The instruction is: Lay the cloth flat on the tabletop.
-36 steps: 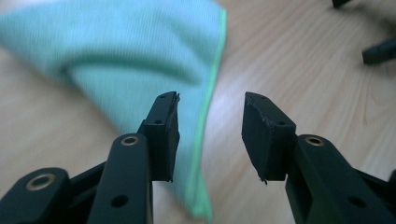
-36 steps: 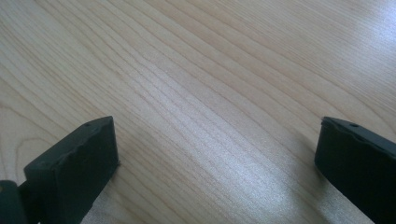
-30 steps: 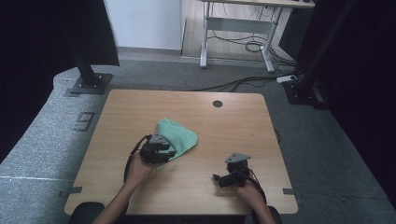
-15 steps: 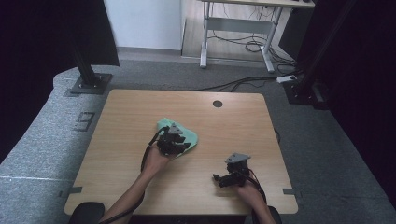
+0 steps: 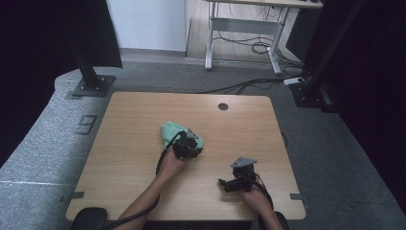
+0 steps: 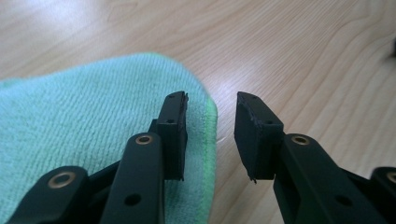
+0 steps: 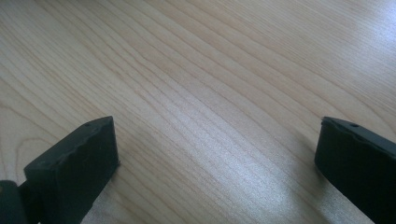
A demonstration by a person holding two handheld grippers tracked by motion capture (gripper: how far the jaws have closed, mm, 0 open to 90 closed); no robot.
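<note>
A mint-green cloth (image 5: pixel 168 130) lies crumpled near the middle of the wooden table (image 5: pixel 134 110). My left gripper (image 5: pixel 194 143) hovers low over its right end. In the left gripper view the cloth (image 6: pixel 84 107) spreads under the left jaw, and its stitched edge runs up through the gap of the left gripper (image 6: pixel 212 112). Those jaws have just been closing and stand a little apart, with no pad pressing the fabric. My right gripper (image 5: pixel 224 184) rests near the table's front right. In its own view the right gripper (image 7: pixel 217 140) is wide open over bare wood.
A round cable hole (image 5: pixel 223 106) sits near the table's far edge. Black stand bases (image 5: pixel 91 86) stand on the grey floor beyond the table, and a desk frame with cables (image 5: pixel 244 33) is farther back.
My left hand has moved right and forward onto the cloth's right end, and its jaws have narrowed. The right hand has stayed still.
</note>
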